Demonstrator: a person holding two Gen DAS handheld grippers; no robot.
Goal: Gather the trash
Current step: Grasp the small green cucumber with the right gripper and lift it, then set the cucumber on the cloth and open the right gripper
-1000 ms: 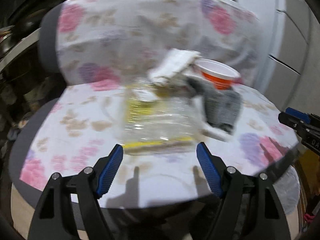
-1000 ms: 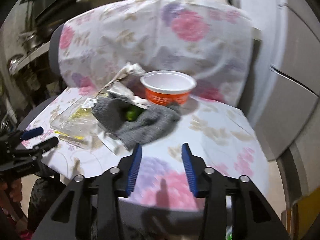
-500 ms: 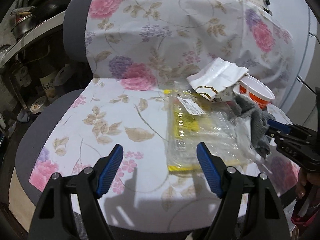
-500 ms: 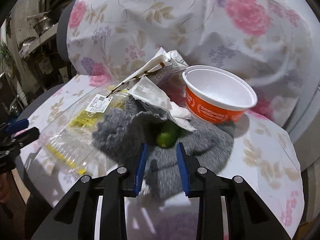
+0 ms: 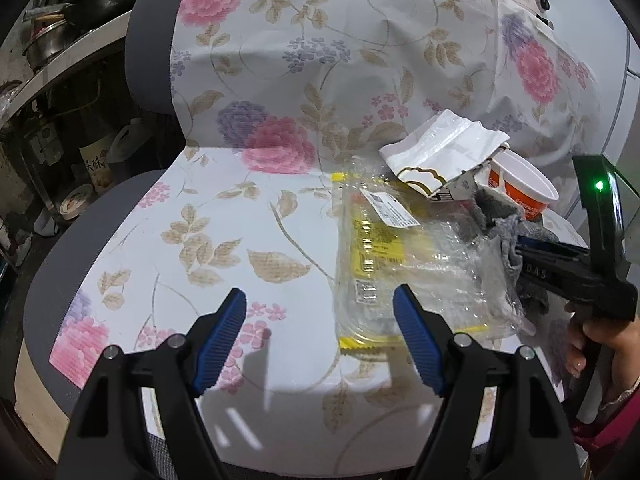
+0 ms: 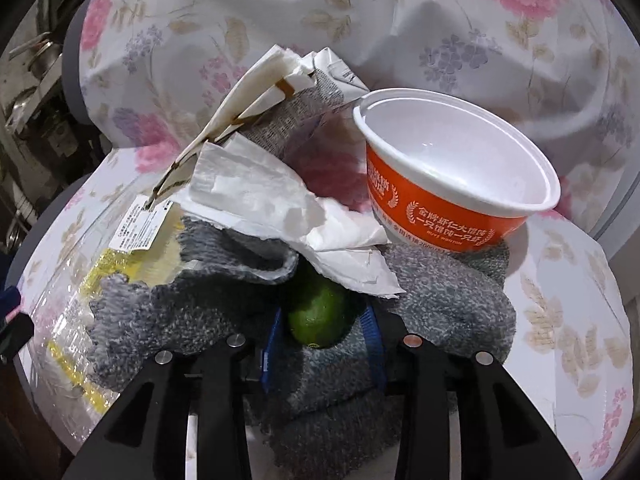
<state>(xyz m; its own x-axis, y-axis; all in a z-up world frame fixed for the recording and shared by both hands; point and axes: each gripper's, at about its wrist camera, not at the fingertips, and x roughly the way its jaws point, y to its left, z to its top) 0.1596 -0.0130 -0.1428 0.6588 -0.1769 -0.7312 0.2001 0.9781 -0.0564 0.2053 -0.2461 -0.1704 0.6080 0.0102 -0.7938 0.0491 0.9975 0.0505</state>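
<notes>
Trash is piled on a chair seat under a floral cover [image 5: 224, 240]. A clear plastic package with yellow print [image 5: 400, 256] lies flat, its near edge by my left gripper's right finger. My left gripper [image 5: 320, 296] hovers open over the seat, holding nothing. A small green lime [image 6: 316, 316] nestles in a grey knitted cloth [image 6: 440, 312]. My right gripper [image 6: 322, 320] is down in the cloth, narrowly open, pads on either side of the lime with a gap on the right. Torn white paper [image 6: 280, 204] lies above it, an orange bowl [image 6: 452, 200] behind.
A white bag with a brown outline [image 5: 440, 152] leans on the pile against the chair back [image 5: 340, 40]. Pots and jars fill shelves [image 5: 60, 120] left of the chair. A pale cabinet [image 5: 628, 80] stands on the right. A person's hand [image 5: 600, 344] holds the right tool.
My right gripper has moved forward and down into the grey cloth until its pads flank the lime. My left gripper shifted left earlier, then held still.
</notes>
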